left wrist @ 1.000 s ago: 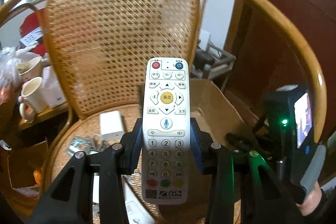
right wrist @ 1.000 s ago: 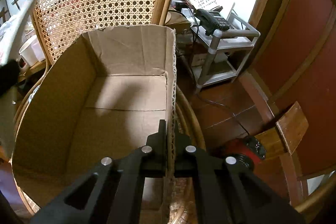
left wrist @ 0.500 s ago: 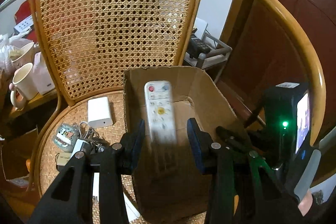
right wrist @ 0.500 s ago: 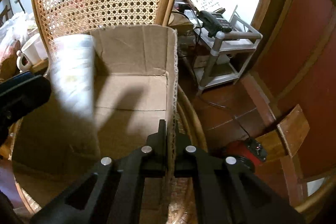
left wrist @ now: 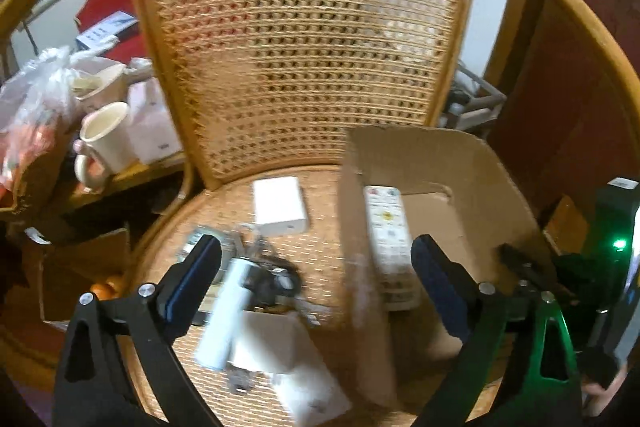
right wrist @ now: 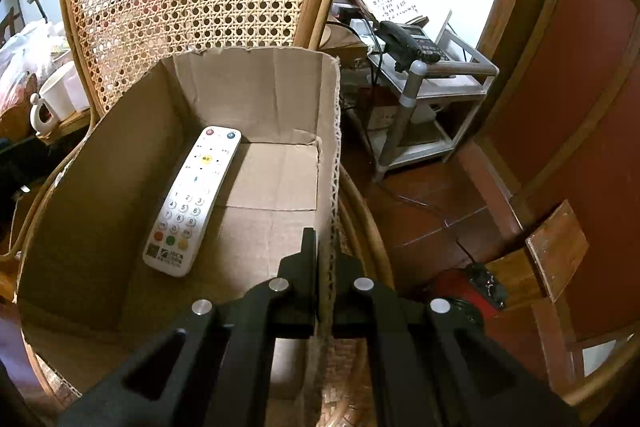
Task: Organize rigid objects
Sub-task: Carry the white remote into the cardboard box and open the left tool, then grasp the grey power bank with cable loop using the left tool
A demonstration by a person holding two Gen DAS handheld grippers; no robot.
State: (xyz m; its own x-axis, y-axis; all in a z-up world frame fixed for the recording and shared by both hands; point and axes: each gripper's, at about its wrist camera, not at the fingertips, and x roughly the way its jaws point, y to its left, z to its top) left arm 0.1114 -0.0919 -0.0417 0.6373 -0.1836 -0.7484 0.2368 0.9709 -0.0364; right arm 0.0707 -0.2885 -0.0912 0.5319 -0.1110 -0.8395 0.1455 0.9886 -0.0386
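Note:
A white remote (right wrist: 194,199) lies face up on the floor of the open cardboard box (right wrist: 256,87), along its left wall. My right gripper (right wrist: 326,255) is shut on the box's right wall. In the left wrist view the remote (left wrist: 388,239) shows inside the box (left wrist: 460,163), free of my fingers. My left gripper (left wrist: 316,251) hangs above the box's left wall and the chair seat, its jaws opening wide with nothing pressed between them. On the seat lie a white block (left wrist: 280,205), a white cylinder (left wrist: 224,315), a bunch of keys (left wrist: 268,279) and a flat white box (left wrist: 304,379).
The box stands on a rattan chair (left wrist: 304,47) with a tall woven back and a curved wooden arm rail. Left of the chair is a cluttered table with a cream mug (left wrist: 106,139). A metal side stand with a telephone (right wrist: 416,43) is on the right.
My left gripper let go of the remote, which dropped into the box and now lies flat. Its jaws spread wide and it swung left toward the seat items. The right gripper kept still.

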